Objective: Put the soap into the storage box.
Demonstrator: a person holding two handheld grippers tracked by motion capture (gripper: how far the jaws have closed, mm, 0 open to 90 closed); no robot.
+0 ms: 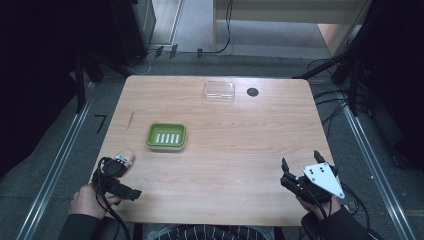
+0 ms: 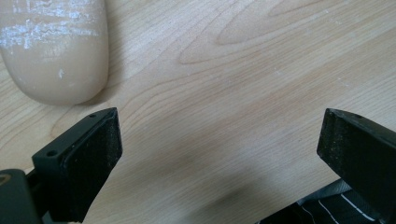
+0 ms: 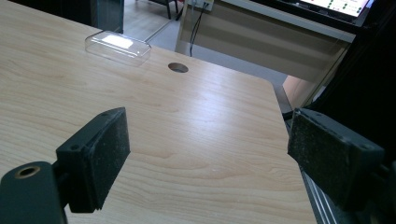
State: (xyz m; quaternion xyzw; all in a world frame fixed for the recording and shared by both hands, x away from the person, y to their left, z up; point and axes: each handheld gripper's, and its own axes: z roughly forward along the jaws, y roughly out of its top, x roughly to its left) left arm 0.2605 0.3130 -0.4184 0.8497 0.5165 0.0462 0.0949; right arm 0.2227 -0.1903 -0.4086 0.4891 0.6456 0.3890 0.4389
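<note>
A beige soap bar (image 1: pixel 128 157) lies near the table's front left corner. My left gripper (image 1: pixel 119 165) points down at the wood right beside it. In the left gripper view the soap bar (image 2: pixel 56 51) sits just beyond the left jaw, and the left gripper (image 2: pixel 219 154) is open over bare wood, touching nothing. A green soap dish (image 1: pixel 166 136) with a slotted white insert stands left of centre. My right gripper (image 1: pixel 301 161) is at the front right, open and empty; the right gripper (image 3: pixel 210 154) looks across the table.
A clear plastic lid (image 1: pixel 219 90) rests at the far edge, with a round cable hole (image 1: pixel 252 92) just right of it; the lid (image 3: pixel 117 46) and hole (image 3: pixel 178 67) are also in the right gripper view. Cables and metal rails run along the floor.
</note>
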